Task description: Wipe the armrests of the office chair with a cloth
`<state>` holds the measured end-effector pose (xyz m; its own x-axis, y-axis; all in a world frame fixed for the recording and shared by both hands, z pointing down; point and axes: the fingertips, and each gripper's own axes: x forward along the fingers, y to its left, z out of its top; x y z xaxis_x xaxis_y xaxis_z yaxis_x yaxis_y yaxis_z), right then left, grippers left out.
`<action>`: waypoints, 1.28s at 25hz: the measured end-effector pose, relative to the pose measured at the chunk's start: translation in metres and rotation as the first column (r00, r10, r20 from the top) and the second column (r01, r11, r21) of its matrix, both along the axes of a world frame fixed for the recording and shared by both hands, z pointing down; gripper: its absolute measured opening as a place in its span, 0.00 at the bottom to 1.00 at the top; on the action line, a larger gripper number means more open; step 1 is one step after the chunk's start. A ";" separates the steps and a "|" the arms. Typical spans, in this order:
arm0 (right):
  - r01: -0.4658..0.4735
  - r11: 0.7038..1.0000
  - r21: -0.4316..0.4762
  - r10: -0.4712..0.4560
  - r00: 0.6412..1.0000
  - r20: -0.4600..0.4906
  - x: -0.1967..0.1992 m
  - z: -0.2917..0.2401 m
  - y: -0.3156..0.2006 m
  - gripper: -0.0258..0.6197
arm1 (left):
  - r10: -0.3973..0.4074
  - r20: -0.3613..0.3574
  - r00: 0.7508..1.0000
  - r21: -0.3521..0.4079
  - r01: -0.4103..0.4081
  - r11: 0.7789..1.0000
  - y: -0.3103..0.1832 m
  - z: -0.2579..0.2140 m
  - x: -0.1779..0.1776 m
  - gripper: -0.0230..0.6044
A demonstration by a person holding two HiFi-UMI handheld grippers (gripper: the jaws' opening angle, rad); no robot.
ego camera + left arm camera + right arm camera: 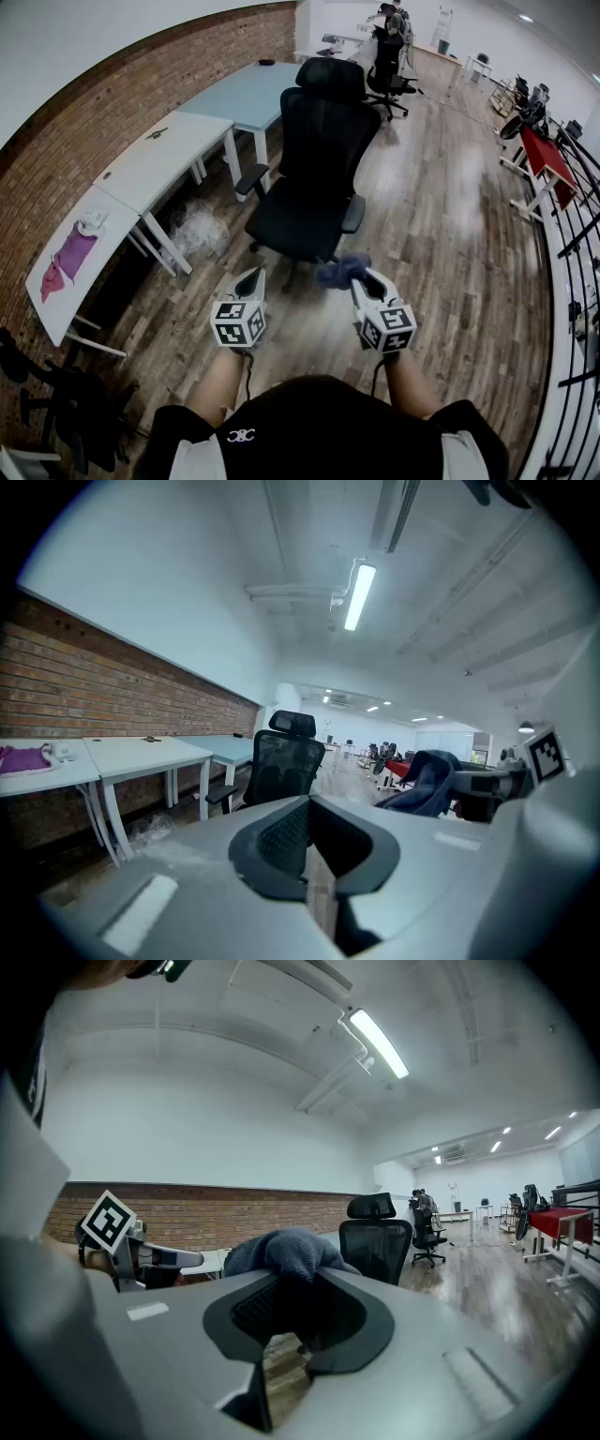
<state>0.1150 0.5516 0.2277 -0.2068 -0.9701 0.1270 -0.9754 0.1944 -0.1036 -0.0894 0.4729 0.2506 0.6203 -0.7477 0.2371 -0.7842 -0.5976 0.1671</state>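
The black mesh office chair (319, 150) stands just ahead of me on the wood floor, facing me, with its left armrest (251, 180) and right armrest (353, 214) both uncovered. My right gripper (361, 278) is shut on a bunched blue cloth (341, 271), held low in front of the seat's front edge. The cloth (286, 1249) bulges over the right gripper (298, 1286) in its own view, chair (375, 1241) beyond. My left gripper (251, 282) hovers beside it, jaws together and empty, apart from the chair (281, 761). The left gripper view also shows the cloth (427, 778).
White and pale blue desks (159, 155) line the brick wall on the left; a purple cloth (70, 253) lies on the nearest. Crumpled plastic wrap (197, 225) sits on the floor under them. A red table (548, 159) and a railing stand at right, another chair (389, 61) far back.
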 end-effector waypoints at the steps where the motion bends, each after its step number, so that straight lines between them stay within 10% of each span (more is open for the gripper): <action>1: 0.001 1.000 -0.006 -0.001 1.000 0.005 0.000 0.001 0.004 0.16 | -0.002 0.000 1.000 -0.003 0.002 1.000 0.004 0.000 0.000 0.05; 32: -0.174 0.965 -0.195 0.154 0.982 -0.110 -0.036 0.058 0.036 0.18 | 0.129 -0.042 0.991 -0.128 -0.133 0.983 -0.006 0.071 -0.027 0.05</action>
<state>0.0791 0.5872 0.2859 -0.0250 -0.9415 0.3361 -0.9994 0.0152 -0.0319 -0.1168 0.4665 0.3213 0.7201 -0.6234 0.3046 -0.6931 -0.6662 0.2752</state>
